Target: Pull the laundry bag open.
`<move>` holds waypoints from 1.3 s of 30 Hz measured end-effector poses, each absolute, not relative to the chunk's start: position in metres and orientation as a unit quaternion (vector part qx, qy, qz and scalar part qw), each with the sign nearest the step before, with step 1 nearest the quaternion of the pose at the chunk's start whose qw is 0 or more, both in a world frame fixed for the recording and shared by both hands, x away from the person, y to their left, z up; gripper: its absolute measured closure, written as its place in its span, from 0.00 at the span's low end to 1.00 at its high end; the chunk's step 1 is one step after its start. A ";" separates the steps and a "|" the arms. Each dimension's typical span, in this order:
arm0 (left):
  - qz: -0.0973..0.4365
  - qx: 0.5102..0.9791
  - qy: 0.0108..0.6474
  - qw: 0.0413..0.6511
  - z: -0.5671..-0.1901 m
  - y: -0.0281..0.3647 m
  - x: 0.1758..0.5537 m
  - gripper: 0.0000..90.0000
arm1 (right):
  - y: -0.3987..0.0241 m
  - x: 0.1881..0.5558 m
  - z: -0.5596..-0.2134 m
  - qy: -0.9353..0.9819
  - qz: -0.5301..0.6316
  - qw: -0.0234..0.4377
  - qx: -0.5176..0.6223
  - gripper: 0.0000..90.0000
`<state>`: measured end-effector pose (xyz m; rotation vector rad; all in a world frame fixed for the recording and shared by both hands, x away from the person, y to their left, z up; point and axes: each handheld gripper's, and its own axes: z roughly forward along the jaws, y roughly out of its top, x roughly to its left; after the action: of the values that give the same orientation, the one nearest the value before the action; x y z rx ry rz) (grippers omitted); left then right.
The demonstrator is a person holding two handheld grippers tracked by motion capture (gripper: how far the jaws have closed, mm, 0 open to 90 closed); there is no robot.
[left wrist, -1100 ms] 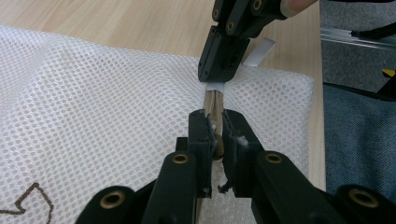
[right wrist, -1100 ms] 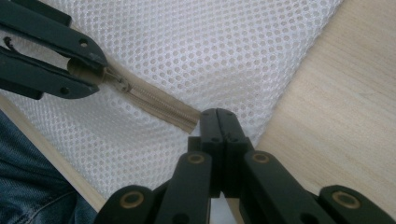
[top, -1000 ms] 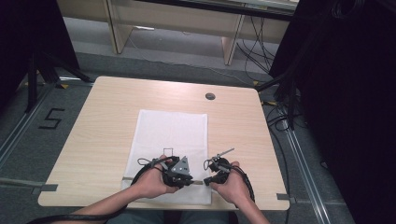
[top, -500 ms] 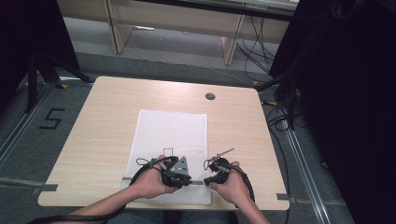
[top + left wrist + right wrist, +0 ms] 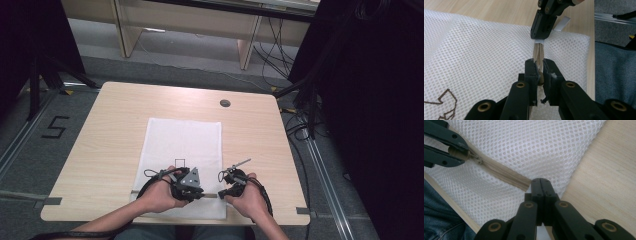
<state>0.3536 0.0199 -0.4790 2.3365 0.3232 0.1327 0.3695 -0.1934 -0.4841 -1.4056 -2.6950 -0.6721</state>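
Nothing is shifting since the earlier frames: both hands are staying put at the near edge of the table (image 5: pixel 110 135), over the near end of a white mesh bag (image 5: pixel 185 145) lying flat on the wood

From the high view, the left gripper (image 5: pixel 192 192) is sitting on the bag's near edge, pointing right, and the right gripper (image 5: pixel 222 192) is sitting just beside it, pointing left, their tips nearly meeting

In the left gripper view, the left gripper (image 5: pixel 539 68) is grasping the beige zipper (image 5: pixel 538 53) at its slider end, jaws pinching it from both sides, while the right gripper (image 5: pixel 541 37) is coming down from the far side onto the other end of the zipper

In the right gripper view, the right gripper (image 5: pixel 541 182) is clenched, jaws pressed together at the zipper's (image 5: pixel 501 171) end tab, though whether the tab is actually caught between them is hard to tell. The left gripper (image 5: pixel 461 151) is holding the zipper at upper left
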 end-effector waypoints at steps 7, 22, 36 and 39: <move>0.049 0.914 0.128 0.381 -0.479 0.023 0.354 0.91 | -0.193 0.369 -0.484 -0.865 -0.215 0.016 -0.453 1.00; 0.047 0.912 0.132 0.386 -0.480 0.026 0.354 0.91 | -0.193 0.369 -0.484 -0.866 -0.216 0.013 -0.451 1.00; 0.045 0.912 0.130 0.386 -0.478 0.030 0.353 0.91 | -0.193 0.369 -0.484 -0.866 -0.215 0.012 -0.451 1.00; 0.043 0.913 0.129 0.385 -0.479 0.030 0.352 0.91 | -0.193 0.369 -0.484 -0.866 -0.216 0.011 -0.450 1.00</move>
<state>0.3524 0.0299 -0.4785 2.3252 0.3274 0.1099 0.3693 -0.1929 -0.4841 -1.4046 -2.7028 -0.6734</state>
